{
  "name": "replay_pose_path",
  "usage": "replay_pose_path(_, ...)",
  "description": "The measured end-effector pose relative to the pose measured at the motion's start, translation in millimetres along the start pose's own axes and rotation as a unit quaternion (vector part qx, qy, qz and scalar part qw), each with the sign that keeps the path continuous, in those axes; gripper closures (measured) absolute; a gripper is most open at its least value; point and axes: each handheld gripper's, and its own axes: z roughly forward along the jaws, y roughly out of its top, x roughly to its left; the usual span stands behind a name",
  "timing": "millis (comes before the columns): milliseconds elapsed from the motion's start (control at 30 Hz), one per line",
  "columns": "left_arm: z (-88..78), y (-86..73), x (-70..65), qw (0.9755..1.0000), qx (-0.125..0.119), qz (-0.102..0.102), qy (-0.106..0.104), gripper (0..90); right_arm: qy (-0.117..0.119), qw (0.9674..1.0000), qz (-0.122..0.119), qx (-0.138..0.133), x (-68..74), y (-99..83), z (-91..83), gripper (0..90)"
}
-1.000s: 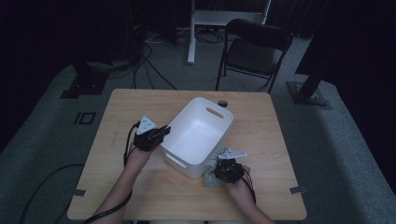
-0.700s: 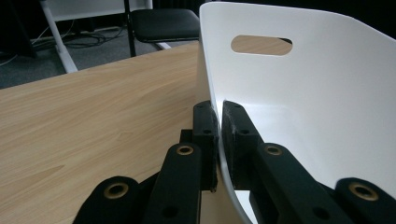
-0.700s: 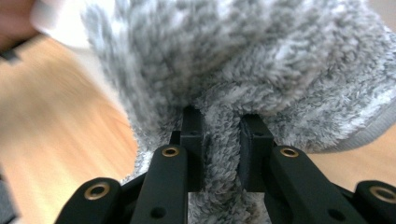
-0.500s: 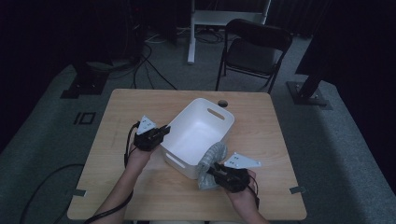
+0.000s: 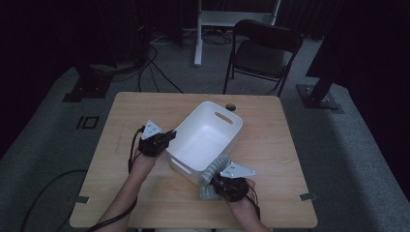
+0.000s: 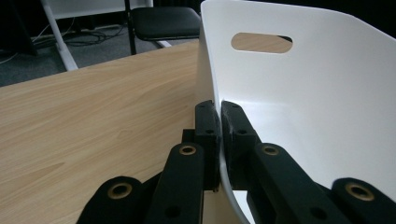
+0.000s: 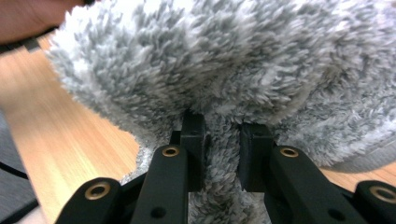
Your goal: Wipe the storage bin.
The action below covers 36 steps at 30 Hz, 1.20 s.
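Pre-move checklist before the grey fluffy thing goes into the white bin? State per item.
1. Left gripper clamped on the white bin wall: ok, one jaw on each side of the rim in the left gripper view.
2. Right gripper holding the grey fluffy cloth: ok, a fold of pile is pinched between its jaws.
3. Cloth off the table: not ok, in the high view its lower end looks to rest on the wood at the bin's near corner.
4. Bin interior free: ok, bare white floor in the high view.
5. Bin flat on the table: cannot tell.
6. Grip deep enough to carry the whole cloth: cannot tell, the pile hides the contact.
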Motion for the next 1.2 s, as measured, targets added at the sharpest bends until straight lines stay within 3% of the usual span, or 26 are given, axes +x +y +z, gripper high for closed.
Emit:
replay_pose_path(333, -0.6, -0.1, -0.4, 1.0000, 0.002, 0.006, 0.002, 86.2, 0.006, 0.9987, 0.015, 0.048, -6.6, -16.3, 19.0, 75.2)
replay_pose_path(767, -0.2, 0.1, 2.5, 0.9999, 0.002, 0.003, -0.010, 85.3, 0.027, 0.9944, 0.049, 0.089, -28.9, -30.5, 37.0, 74.9)
replay_pose_path(1000, -0.4, 0.2, 3.8, 0.9999, 0.004, 0.005, -0.016, 85.4, 0.019, 0.9947, 0.052, 0.087, -30.0, -27.3, 33.5, 75.2)
replay_pose_path(1167, 0.2, 0.5, 3.7, 0.9998, 0.005, 0.004, -0.018, 85.6, 0.003, 0.9970, 0.057, 0.052, -35.4, -13.4, 16.6, 75.3)
replay_pose_path(1200, 0.5, 0.8, 3.2, 0.9998, 0.006, 0.004, -0.017, 85.6, -0.004, 0.9981, 0.058, 0.021, -38.5, -3.9, 4.5, 75.3)
